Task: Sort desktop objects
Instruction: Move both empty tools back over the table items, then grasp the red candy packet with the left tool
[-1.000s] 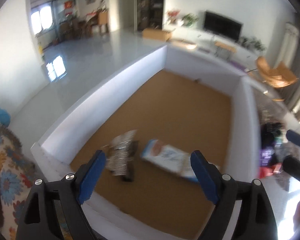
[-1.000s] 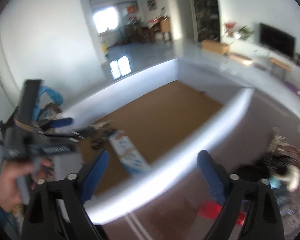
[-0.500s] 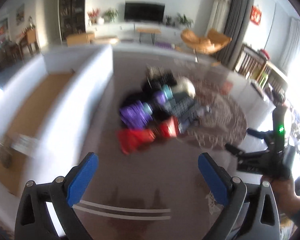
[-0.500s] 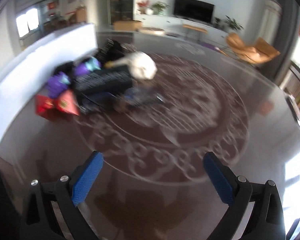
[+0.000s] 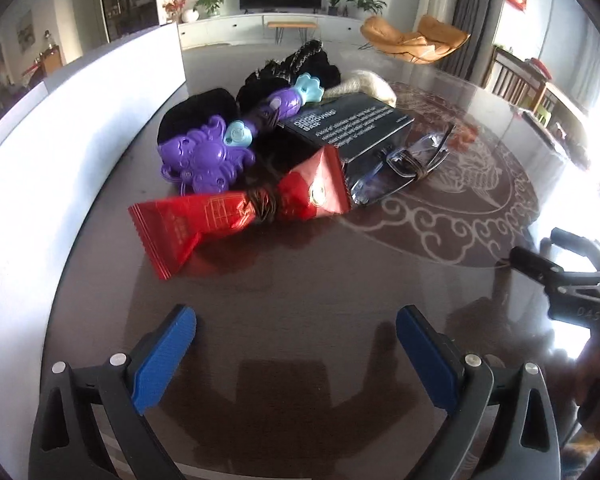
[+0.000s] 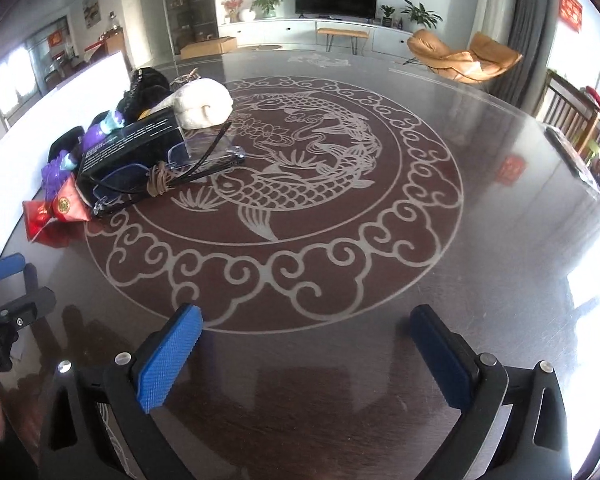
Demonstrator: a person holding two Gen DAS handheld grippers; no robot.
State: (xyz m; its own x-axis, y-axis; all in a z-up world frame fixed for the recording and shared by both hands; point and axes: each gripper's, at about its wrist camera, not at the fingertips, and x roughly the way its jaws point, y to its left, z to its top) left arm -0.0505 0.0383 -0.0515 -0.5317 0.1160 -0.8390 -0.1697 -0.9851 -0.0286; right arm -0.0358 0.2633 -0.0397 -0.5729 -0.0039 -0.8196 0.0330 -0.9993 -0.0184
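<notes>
A pile of objects lies on the dark round table [image 5: 300, 280]: two red packets [image 5: 236, 212] tied with a brown band, a purple toy [image 5: 208, 152], a black box [image 5: 348, 128], glasses [image 5: 404, 160], a black cloth [image 5: 292, 68] and a white roll [image 5: 360, 84]. My left gripper [image 5: 296, 354] is open and empty, a short way in front of the red packets. My right gripper [image 6: 306, 358] is open and empty over the table's fish pattern, with the pile [image 6: 136, 148] at its far left.
A white box wall [image 5: 40, 152] runs along the table's left side. The right gripper's body shows at the right edge of the left wrist view [image 5: 572, 284]. The left gripper's fingertip shows at the left edge of the right wrist view [image 6: 4, 266].
Both grippers have swung right, away from the white box with the cork floor, and now face the pile on the table. Both stayed open and empty.
</notes>
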